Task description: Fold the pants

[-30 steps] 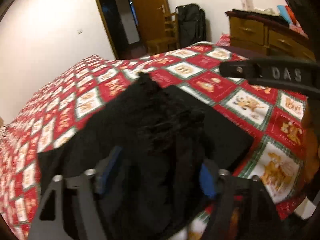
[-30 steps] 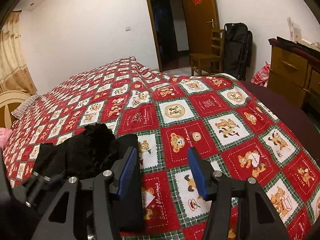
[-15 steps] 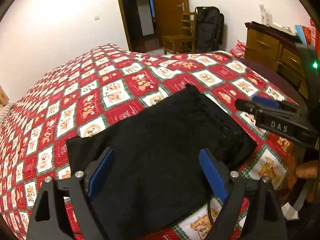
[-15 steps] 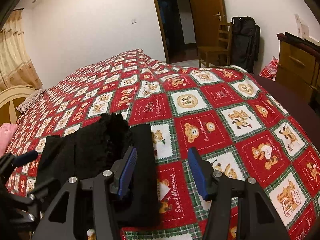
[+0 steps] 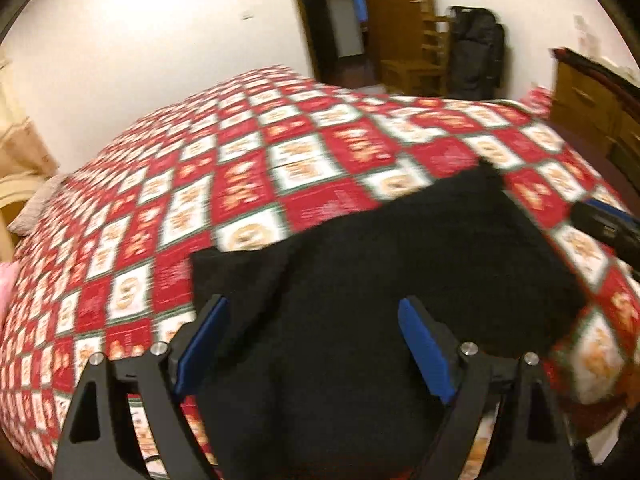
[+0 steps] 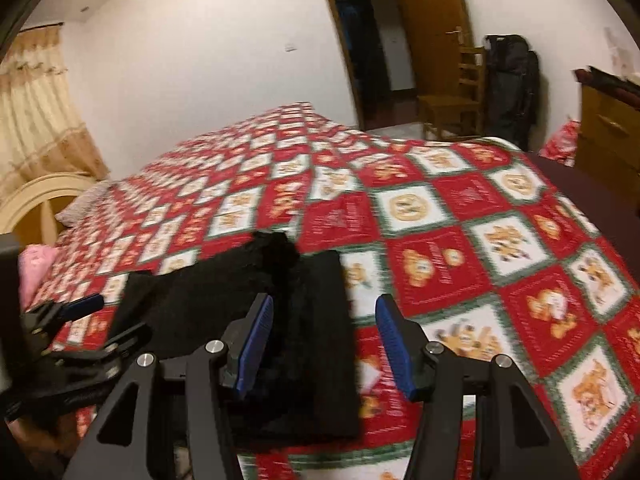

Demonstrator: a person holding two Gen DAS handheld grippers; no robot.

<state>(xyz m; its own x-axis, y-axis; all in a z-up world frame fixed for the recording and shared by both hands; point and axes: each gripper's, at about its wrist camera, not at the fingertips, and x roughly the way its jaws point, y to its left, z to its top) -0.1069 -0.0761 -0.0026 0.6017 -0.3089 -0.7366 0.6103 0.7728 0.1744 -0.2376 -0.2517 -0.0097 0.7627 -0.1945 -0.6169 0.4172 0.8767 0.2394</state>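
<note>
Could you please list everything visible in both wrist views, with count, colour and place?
pants: one, black, folded into a flat stack at the near edge of the bed
bedspread: one, red, white and green checks with bear prints, covering the bed
headboard: one, cream, far left end of the bed
pink cloth: one, pink, on the bed at the left
curtain: one, beige, left wall
door: one, brown, open, far wall
chair: one, wooden, beside the door
bag: one, black, standing right of the chair
dresser: one, brown, right wall
left gripper: one, black with blue fingers, open above the pants
right gripper: one, black with blue fingers, open at the stack's right edge
</note>
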